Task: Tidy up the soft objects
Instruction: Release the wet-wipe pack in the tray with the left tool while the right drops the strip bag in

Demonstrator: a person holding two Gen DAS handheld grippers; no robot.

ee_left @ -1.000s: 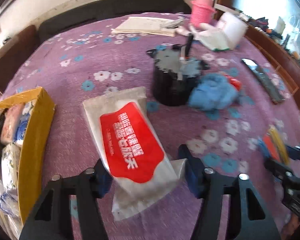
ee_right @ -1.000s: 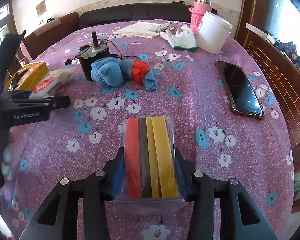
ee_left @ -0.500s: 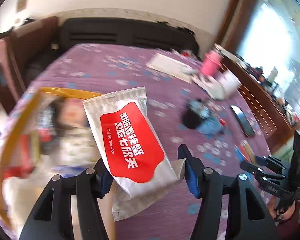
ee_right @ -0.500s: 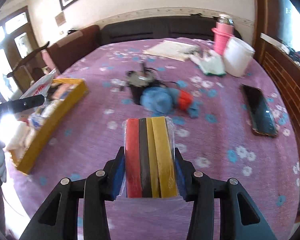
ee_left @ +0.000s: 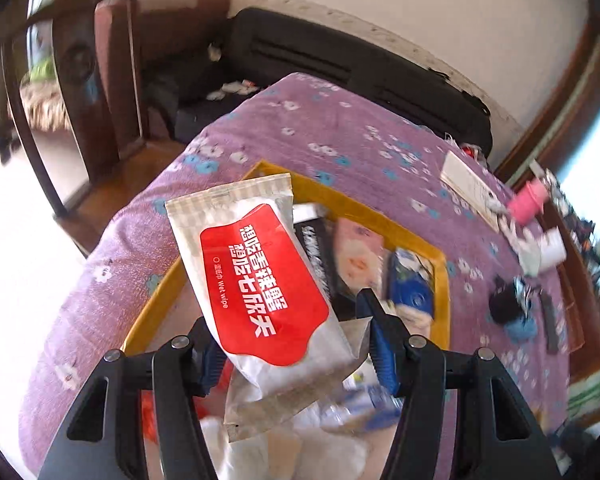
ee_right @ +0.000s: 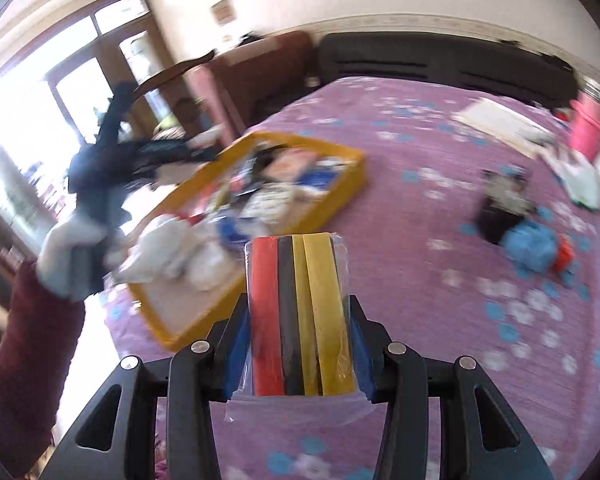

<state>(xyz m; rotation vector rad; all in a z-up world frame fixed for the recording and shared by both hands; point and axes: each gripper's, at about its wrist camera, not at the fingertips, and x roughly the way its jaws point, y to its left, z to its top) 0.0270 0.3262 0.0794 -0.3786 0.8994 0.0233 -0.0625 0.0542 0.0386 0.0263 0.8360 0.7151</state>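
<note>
My left gripper (ee_left: 292,344) is shut on a white wet-wipe packet with a red label (ee_left: 256,276) and holds it above the yellow box (ee_left: 364,208), which holds several soft packets. My right gripper (ee_right: 296,332) is shut on a clear pack of red, black and yellow strips (ee_right: 300,312) and holds it above the purple flowered tablecloth, to the right of the yellow box (ee_right: 340,196). The left gripper (ee_right: 168,152) and its gloved hand show blurred over the box's left end in the right wrist view.
A black motor (ee_right: 500,212) with a blue cloth and red item (ee_right: 536,244) beside it lies at the right. A pink flask (ee_right: 588,128), white items and papers (ee_right: 500,120) sit at the back right. A dark sofa and a brown chair stand beyond the table.
Both grippers have swung left toward the yellow box with their loads. The left one now hangs over the box; the right one has come closer to it.
</note>
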